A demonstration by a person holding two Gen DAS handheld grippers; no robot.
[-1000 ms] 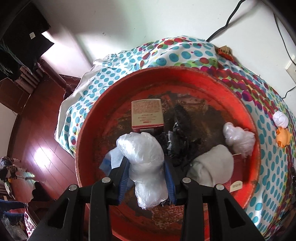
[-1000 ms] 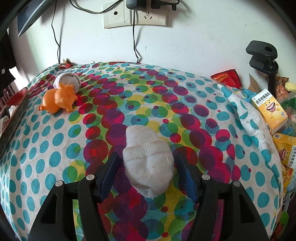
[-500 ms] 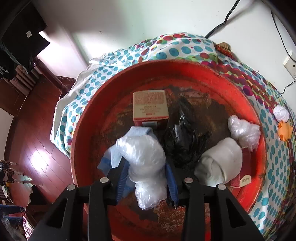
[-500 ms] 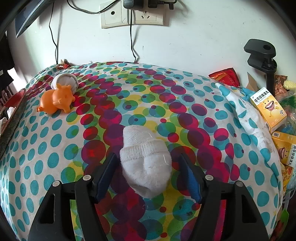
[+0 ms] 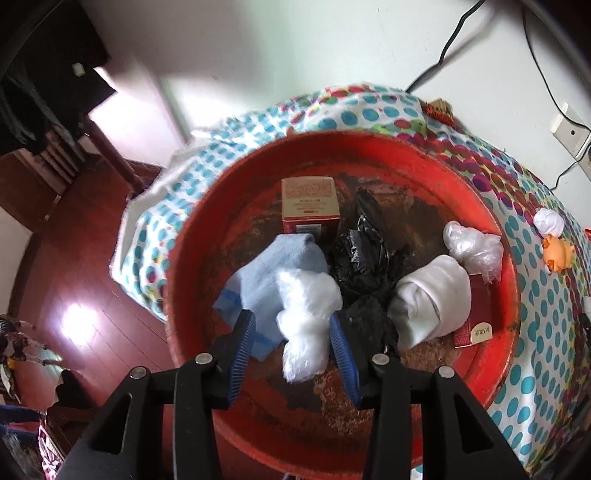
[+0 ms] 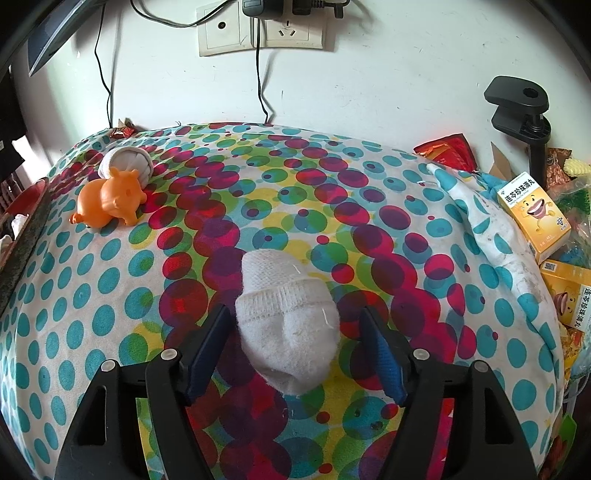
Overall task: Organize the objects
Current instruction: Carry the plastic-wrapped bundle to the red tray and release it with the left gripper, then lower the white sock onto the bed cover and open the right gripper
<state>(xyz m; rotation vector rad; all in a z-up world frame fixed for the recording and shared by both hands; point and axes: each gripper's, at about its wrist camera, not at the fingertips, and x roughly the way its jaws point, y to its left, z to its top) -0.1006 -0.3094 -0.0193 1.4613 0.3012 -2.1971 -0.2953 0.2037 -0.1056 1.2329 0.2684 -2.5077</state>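
**Bags and socks sorted, one basin at a time**

Plastic bag (image 5: 308,317) sits between the left hand-held gripper (image 5: 293,354) as its jaws open over the red basin (image 5: 491,229); whether the pads have cleared it is unclear. The right hand-held gripper (image 6: 295,350), jaws opening, straddles a rolled white sock (image 6: 286,325) on the dotted desk cloth (image 6: 110,317) without touching. Best practice, by this view: let the bag drop fully before lifting away.

A white wall (image 6: 369,74) carries sockets (image 6: 262,31) with trailing cables. Far left, glossy reddish wooden floor (image 5: 74,295) reflects bright light.
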